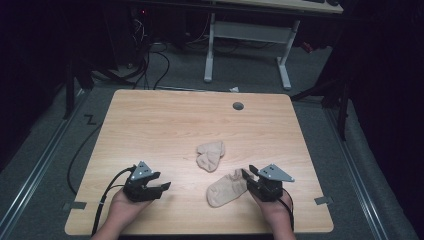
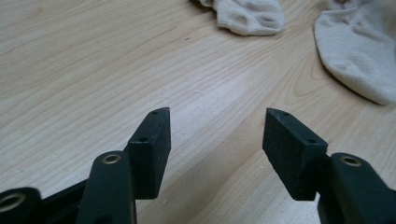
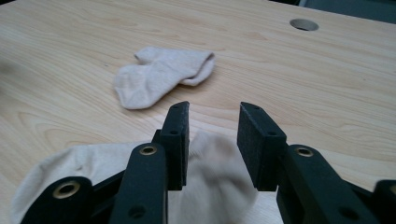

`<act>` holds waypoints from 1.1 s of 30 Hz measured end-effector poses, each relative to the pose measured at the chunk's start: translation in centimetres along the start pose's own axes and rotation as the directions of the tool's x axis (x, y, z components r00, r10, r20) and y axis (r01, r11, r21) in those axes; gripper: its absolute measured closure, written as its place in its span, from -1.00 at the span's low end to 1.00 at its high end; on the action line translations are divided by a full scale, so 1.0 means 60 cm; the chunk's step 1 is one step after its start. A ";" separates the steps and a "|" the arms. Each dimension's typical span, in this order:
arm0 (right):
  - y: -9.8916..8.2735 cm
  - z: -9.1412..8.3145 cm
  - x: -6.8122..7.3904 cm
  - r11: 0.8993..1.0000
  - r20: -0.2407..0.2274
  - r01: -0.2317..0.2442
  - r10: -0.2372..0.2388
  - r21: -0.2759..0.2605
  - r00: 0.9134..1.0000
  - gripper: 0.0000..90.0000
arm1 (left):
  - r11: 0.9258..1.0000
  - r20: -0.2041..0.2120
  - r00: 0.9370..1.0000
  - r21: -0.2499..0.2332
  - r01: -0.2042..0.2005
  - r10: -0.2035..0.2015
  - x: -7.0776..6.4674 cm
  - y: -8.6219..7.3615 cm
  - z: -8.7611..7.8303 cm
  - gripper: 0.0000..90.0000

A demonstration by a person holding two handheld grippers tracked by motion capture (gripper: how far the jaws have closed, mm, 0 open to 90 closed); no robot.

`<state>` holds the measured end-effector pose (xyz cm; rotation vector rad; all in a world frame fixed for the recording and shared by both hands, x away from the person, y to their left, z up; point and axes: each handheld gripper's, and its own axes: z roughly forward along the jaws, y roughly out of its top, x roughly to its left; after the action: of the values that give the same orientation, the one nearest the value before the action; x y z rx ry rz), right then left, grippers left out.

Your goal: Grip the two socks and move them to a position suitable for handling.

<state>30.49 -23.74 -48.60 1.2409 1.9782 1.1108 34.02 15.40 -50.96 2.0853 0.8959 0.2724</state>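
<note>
Both tools, left tool (image 1: pixel 161 186) and right tool (image 1: pixel 248 174), are sitting apart, holding nothing, while two socks, near sock (image 1: pixel 226 189) and far sock (image 1: pixel 210 155), are lying unpaired on the counter (image 1: pixel 165 120).

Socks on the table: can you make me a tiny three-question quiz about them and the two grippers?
1. How many socks lie on the table?
2. True or false: the left gripper holds a sock.
3. Which sock lies under the right gripper: A the folded sock, B the flat sock?

Key: 1. Two. 2. False; its jaws stand open over bare wood. 3. B; the jaws are open, not pressing it.
</note>
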 end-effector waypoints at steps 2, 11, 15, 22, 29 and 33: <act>-0.004 0.003 -0.006 1.000 0.013 -0.001 0.001 0.009 1.000 0.41 | 1.000 0.018 1.000 0.004 0.011 -0.011 -0.007 0.001 0.002 -0.06; -0.020 0.014 -0.030 0.996 0.012 0.019 -0.020 0.085 1.000 0.99 | 0.997 0.111 0.991 -0.028 -0.071 0.074 -0.117 0.052 0.066 0.47; -0.032 0.035 -0.035 0.986 -0.006 0.022 -0.022 0.164 1.000 1.00 | 0.998 0.172 0.983 -0.013 -0.058 0.060 -0.153 0.068 0.108 0.70; -0.039 0.052 -0.034 0.974 -0.005 0.052 -0.052 0.221 0.999 1.00 | 0.989 0.169 0.977 0.058 -0.138 0.126 -0.186 0.063 0.144 0.77; -0.044 0.055 -0.013 0.969 -0.053 0.074 -0.063 0.235 0.997 1.00 | 0.987 0.115 0.986 0.092 -0.131 0.120 -0.160 0.043 0.120 0.80; -0.042 0.057 0.015 0.967 -0.104 0.108 -0.086 0.233 0.991 1.00 | 0.989 0.082 0.992 0.100 -0.108 0.100 -0.126 0.029 0.096 0.80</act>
<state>31.64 -22.29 -52.52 1.2134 2.2713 0.9189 32.19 6.05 -52.41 2.2273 0.7712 0.2027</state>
